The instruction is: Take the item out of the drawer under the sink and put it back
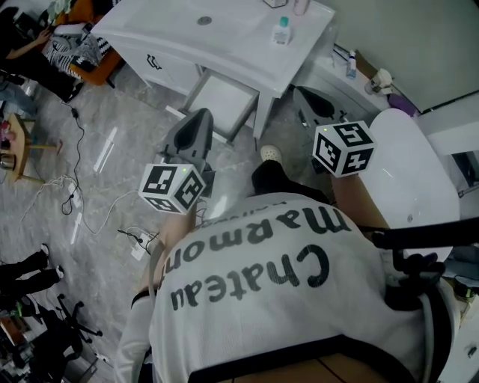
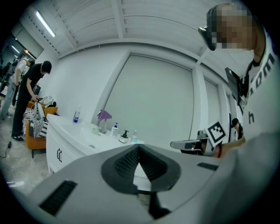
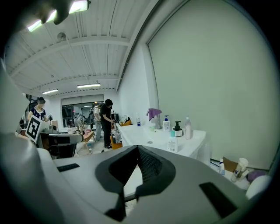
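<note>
- L gripper [image 2: 139,148], grey plastic two-jaw tongs: ribbed black pads meet at the tips, fully closed, nothing btwn them.
- R gripper [image 3: 138,148], same build: pads also together at the tips, nothing gripped.
- Head view: both held low in front of person's white shirt w/ black lettering [image 1: 284,284], jaws pointing toward white sink cabinet [image 1: 224,45].
- L black-and-white marker cube [image 1: 172,187] sits on the left, R black-and-white marker cube [image 1: 344,148] on the right, well apart.
- Cabinet front has a dark handle [image 1: 153,61] toward its left end.
- Below the counter's near edge a white panel w/ pale grey frame [image 1: 218,101] sticks out toward the person. Can't tell if it's a drawer or a door.
- No view shows the task item; neither gripper has it.
- Countertop: small clear bottle w/ teal cap [image 1: 281,31] near the right end, round drain [image 1: 204,20] in the basin.
- Right of the cabinet: white rounded fixture [image 1: 415,172], near the R cube.
- Floor: grey marble-look tiles [image 1: 105,142], w/ white cables [image 1: 67,194] lying left of the L gripper.
- L gripper view: bystander in black clothes [image 2: 30,87] stands by the cabinet's far end; purple cloth [image 2: 104,115] sits among the bottles on the counter.
</note>
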Demonstrator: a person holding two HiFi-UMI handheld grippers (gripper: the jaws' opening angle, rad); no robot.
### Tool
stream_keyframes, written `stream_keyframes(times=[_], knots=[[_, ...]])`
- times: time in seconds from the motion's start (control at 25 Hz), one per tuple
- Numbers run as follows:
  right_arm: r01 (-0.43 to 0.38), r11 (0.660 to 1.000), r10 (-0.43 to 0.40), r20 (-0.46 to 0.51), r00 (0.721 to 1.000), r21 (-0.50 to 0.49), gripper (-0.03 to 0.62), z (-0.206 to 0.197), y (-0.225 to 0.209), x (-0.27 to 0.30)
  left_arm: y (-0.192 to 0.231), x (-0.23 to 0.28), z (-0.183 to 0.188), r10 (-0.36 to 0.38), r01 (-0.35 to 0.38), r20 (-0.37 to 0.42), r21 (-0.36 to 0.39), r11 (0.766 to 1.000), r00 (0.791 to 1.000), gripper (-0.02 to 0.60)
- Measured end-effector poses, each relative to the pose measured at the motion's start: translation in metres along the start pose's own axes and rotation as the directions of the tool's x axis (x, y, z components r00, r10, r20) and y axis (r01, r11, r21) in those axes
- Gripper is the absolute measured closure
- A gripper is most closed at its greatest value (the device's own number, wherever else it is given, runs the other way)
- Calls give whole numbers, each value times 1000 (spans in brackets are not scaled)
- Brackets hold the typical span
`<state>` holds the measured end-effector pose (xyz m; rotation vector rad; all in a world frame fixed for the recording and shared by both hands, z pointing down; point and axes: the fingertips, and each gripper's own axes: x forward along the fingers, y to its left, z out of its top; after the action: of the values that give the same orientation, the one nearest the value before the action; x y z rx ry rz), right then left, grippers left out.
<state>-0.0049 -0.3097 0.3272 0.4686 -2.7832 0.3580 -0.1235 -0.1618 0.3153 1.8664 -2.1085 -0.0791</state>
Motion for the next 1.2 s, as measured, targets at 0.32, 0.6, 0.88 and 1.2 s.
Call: stream_keyframes(times=[0.32,0.6,0.88,1.2], knots=[[-22,999,21,31,999,38,583,8,1,9,7,2,8,15,-15,9,6,1000,1000,572],[16,999,-16,2,1000,45,583,3,-14,14,5,15,7,-5,5,-5,6,1000,1000,572],[-71,950,35,122,992,304,583,13,-20,10,2,20,5,-23,23,-16,12,1000,1000,572],[-21,956,-3,80,997,294,583,7,-44,18,3,39,5,-39,39,-22,23,999,999,572]])
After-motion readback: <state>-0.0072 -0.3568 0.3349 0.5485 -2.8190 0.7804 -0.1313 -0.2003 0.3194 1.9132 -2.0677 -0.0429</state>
